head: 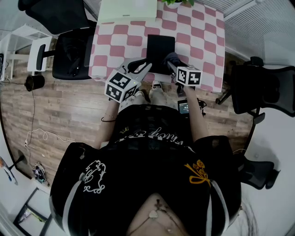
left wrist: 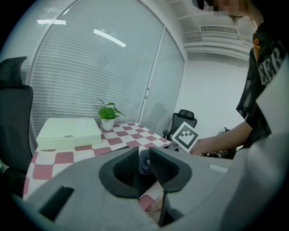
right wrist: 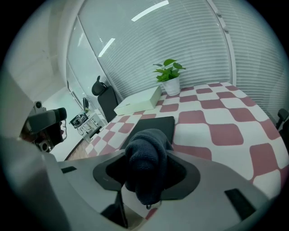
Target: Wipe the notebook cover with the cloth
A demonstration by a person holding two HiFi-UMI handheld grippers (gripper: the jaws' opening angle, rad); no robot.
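A black notebook (head: 160, 48) lies flat near the front edge of the pink-and-white checked table (head: 203, 37). My right gripper (head: 173, 64) is shut on a bunched dark blue cloth (head: 171, 58), held just above the notebook's near right corner. In the right gripper view the cloth (right wrist: 146, 162) fills the jaws and hangs in front of the notebook (right wrist: 151, 126). My left gripper (head: 140, 69) hovers at the notebook's near left corner. Its jaws (left wrist: 144, 164) stand a narrow gap apart with nothing held, and the cloth (left wrist: 144, 160) shows through the gap.
A flat white box (head: 126, 9) sits at the table's far left and a small potted plant (right wrist: 169, 76) at the far edge. Black office chairs stand left (head: 69, 55) and right (head: 262, 87) of the table. The person stands at its front edge.
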